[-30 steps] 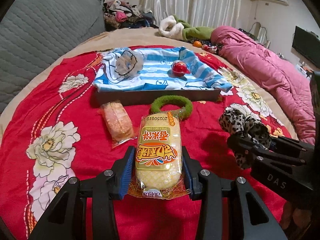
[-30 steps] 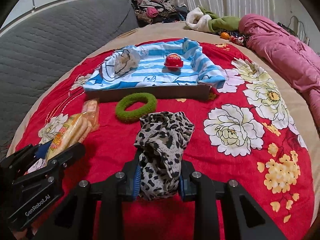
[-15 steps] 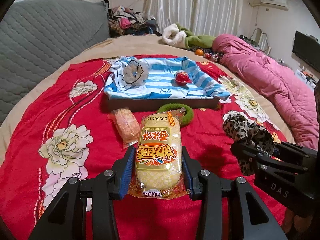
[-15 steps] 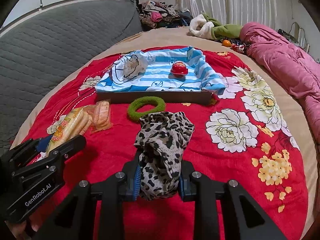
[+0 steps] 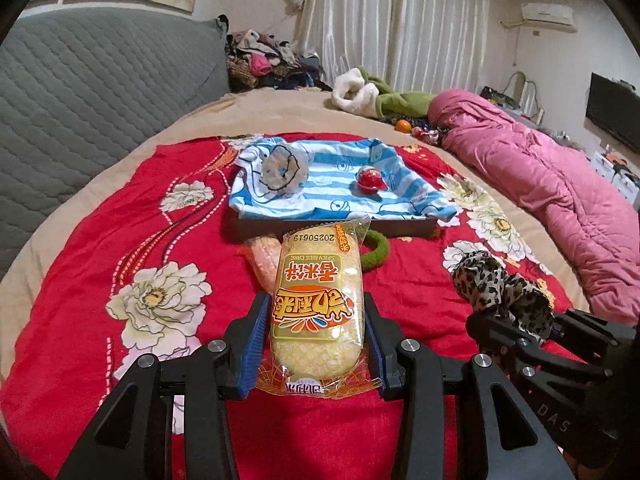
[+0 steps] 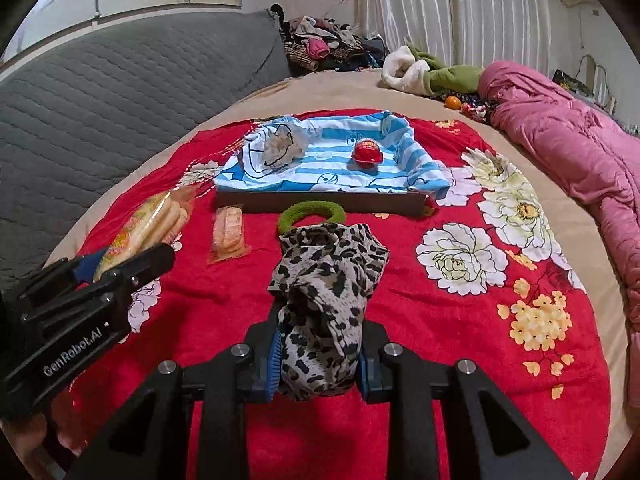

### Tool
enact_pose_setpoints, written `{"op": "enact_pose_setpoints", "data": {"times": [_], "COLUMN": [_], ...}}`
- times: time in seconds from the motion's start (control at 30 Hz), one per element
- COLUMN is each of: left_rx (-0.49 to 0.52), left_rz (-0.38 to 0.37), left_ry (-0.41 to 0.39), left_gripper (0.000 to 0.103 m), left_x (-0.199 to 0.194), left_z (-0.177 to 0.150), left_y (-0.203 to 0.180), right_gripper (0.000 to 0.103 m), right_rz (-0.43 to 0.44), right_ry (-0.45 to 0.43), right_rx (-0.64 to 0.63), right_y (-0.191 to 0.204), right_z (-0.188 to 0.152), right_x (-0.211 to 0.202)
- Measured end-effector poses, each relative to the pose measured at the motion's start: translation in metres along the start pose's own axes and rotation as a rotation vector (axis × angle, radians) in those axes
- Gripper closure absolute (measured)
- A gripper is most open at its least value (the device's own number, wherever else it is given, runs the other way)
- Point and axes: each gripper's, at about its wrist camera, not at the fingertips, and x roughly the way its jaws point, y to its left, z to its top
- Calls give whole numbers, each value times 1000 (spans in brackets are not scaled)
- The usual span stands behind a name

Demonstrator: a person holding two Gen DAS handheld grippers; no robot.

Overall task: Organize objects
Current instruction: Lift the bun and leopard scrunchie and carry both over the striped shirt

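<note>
Left gripper: clamped on a yellow plastic-wrapped rice-cake packet; blue pads press both long sides of the packet, which points away from the camera, raised off the bedspread.
Right gripper: clamped on a bunched leopard-print fabric scrunchie; the fabric bulges up and forward out of the jaws.
Relation of grippers: side by side over the near part of the bed, apart from each other; each shows at the edge of the other's view.
Small packet: an orange clear-wrapped biscuit packet lies flat on the bedspread, between the left gripper and the tray.
Ring: a green fuzzy fabric ring lies on the bedspread just beside the tray's near wall, partly hidden by the scrunchie in the right view.
Tray: a shallow dark rectangular tray lined with a blue-and-white striped cartoon cloth.
Tray contents: a pale frilly scrunchie at the left, a red round capsule-like toy at the right, well apart.
Surface: a red bedspread with white and yellow flowers.
Surroundings: grey quilted headboard to the left, pink quilt to the right, heaped clothes and white curtains at the far side.
</note>
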Motion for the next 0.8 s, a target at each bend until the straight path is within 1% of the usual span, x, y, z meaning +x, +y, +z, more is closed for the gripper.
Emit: {"op": "enact_pose_setpoints", "data": {"times": [0.37,0.47,0.57,0.8], "left_rx": [3,15,5,17], "left_rz": [-4,-4,-16,-6], "left_ry": [-14,-30,-46,-71], "left_gripper": [58,58,59,58], "left_x": [-20,-28,-36,-51], "left_z": [-5,-4,-3,1], "left_y": [1,-2,-2,-6], "right_gripper": [74,74,74,74], "right_rz": [8,6,-6,0], "right_ry": [-49,-77,-97,-116], "right_rx": [-1,2,-7,-9], "right_y": [10,11,12,14], "right_z": [1,2,4,6], "right_x": [-27,-39,-48,-62]}}
